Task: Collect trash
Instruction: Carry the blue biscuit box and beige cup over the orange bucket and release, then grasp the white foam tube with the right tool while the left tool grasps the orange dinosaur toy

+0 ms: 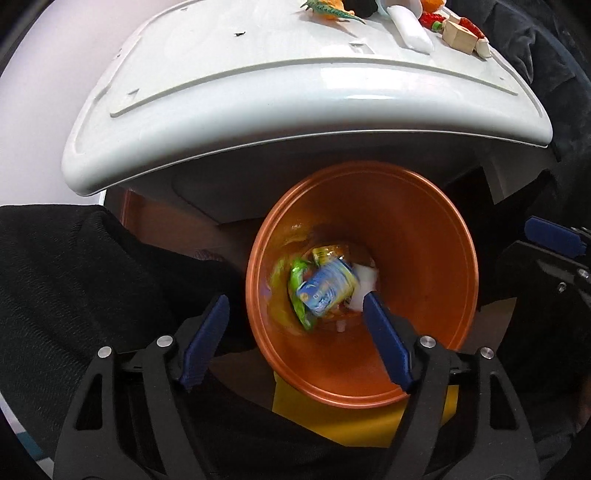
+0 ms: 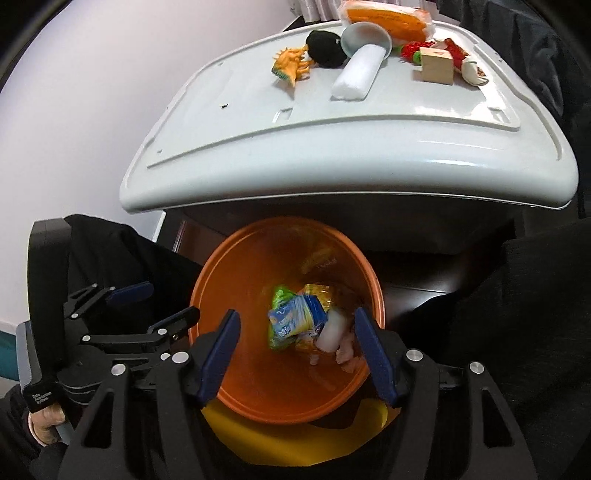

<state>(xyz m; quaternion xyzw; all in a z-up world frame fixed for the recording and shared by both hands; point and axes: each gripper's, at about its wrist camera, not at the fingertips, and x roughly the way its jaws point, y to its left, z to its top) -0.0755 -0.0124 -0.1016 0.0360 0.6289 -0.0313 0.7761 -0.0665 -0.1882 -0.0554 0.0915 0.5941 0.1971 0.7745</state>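
Observation:
An orange bin (image 1: 424, 236) stands on the floor below a white table; it also shows in the right wrist view (image 2: 236, 266). Inside lie a blue-and-yellow wrapper (image 1: 327, 288) (image 2: 291, 317), a green wrapper (image 1: 297, 284) (image 2: 279, 295), and white crumpled pieces (image 1: 364, 280) (image 2: 332, 328). My left gripper (image 1: 295, 314) is open and empty above the bin's near rim. My right gripper (image 2: 293, 328) is open and empty over the bin's mouth. The left gripper also shows at the left of the right wrist view (image 2: 159, 306).
The white table (image 2: 332, 147) overhangs the bin's far side. On it lie an orange toy dinosaur (image 2: 291, 64), a black object (image 2: 325, 48), a white roll (image 2: 356, 75), a wooden block (image 2: 437, 66), a strawberry toy (image 2: 412, 50) and an orange packet (image 2: 388, 18). A yellow object (image 2: 280, 439) lies under the bin.

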